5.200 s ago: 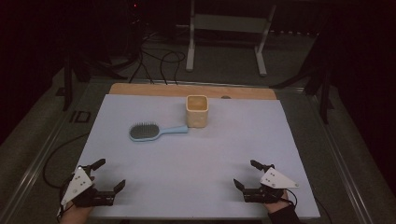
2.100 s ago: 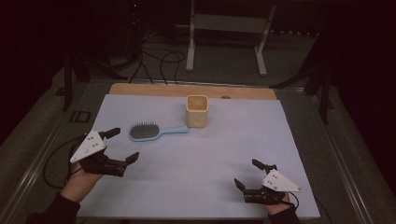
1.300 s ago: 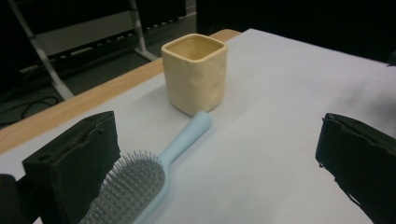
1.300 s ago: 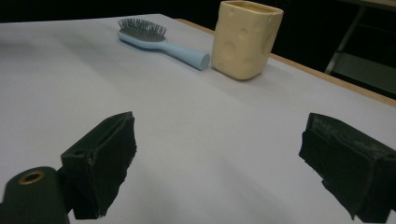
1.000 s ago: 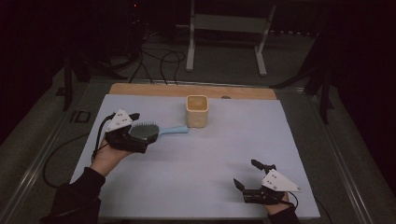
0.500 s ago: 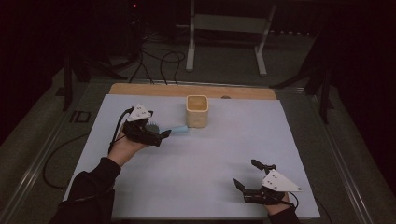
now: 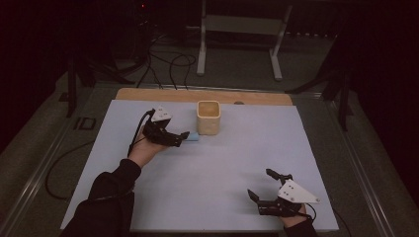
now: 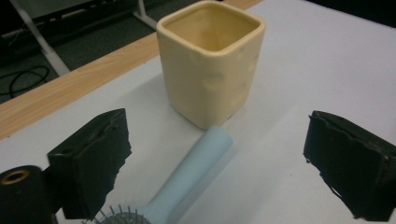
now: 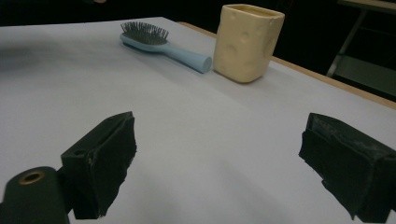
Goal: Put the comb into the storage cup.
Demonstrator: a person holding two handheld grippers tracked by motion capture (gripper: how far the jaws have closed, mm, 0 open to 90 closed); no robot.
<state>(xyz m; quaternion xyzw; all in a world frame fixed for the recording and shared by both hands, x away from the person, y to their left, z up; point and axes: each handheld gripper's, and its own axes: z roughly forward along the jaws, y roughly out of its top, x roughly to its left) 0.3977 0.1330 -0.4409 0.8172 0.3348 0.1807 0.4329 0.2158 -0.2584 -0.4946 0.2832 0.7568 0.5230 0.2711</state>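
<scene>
A light blue hairbrush (image 8: pixel 196 168) lies flat on the white table top, the end of its handle (image 7: pixel 193 137) almost touching a cream square cup (image 7: pixel 208 117) that stands upright. My left gripper (image 7: pixel 182 138) hovers over the brush. In the left gripper view the handle runs between the jaws of that gripper (image 8: pixel 219 163), which have just been closing a little; they are still wide apart and the pads touch nothing. The cup (image 8: pixel 210 65) stands just past them. My right gripper (image 7: pixel 260 183) rests open near the front right edge, facing the brush (image 9: pixel 154 39) and cup (image 9: pixel 247 42) from afar.
A wooden strip (image 7: pixel 163 94) borders the table's far edge behind the cup. Beyond it on the floor are a metal stand (image 7: pixel 237 24) and loose cables (image 7: pixel 163 64). The white surface (image 7: pixel 222 168) stretches bare between the two grippers.
My left hand has slid right along the brush, from over its head to over the handle near the cup. The right gripper has kept still.
</scene>
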